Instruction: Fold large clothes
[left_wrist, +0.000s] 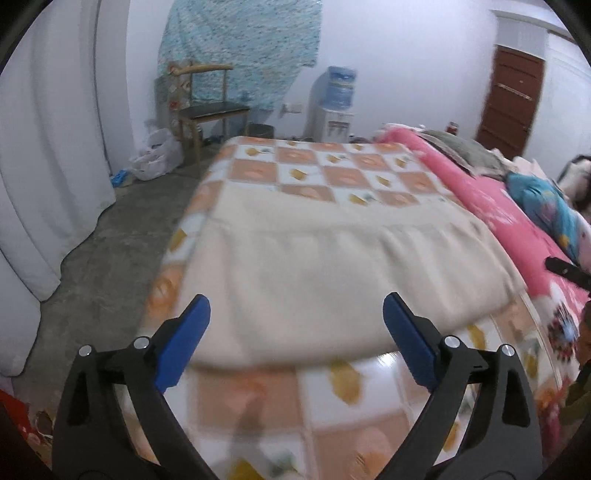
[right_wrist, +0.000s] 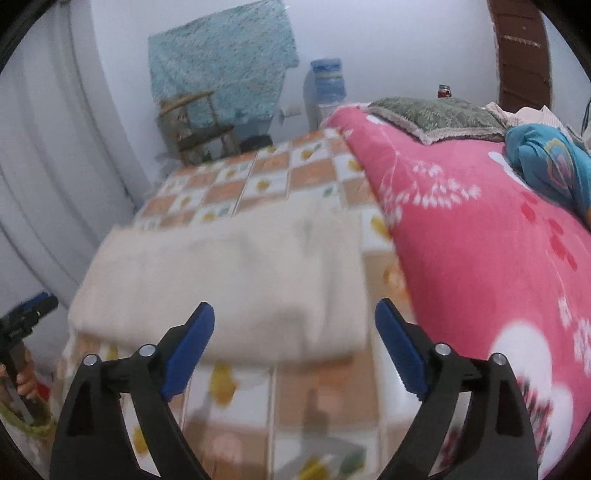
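A large cream cloth (left_wrist: 314, 266) lies folded in a flat rectangle on a bed with an orange-and-white checked sheet (left_wrist: 332, 173). My left gripper (left_wrist: 295, 299) hovers open over the cloth's near edge, its blue pads wide apart with nothing between them. In the right wrist view the same cream cloth (right_wrist: 229, 280) lies on the checked sheet (right_wrist: 258, 173). My right gripper (right_wrist: 294, 304) is open above the cloth's near right corner and holds nothing. The left gripper (right_wrist: 33, 306) shows at the far left edge of that view, held by a hand. Both views are blurred.
A pink flowered blanket (right_wrist: 480, 240) covers the bed's right side, with a green cushion (right_wrist: 436, 114) and a blue pillow (left_wrist: 543, 210) on it. Beyond the bed stand a wooden chair (left_wrist: 210, 107), a water dispenser (left_wrist: 336, 107) and a brown door (left_wrist: 513, 99). White curtains (left_wrist: 48, 166) hang left.
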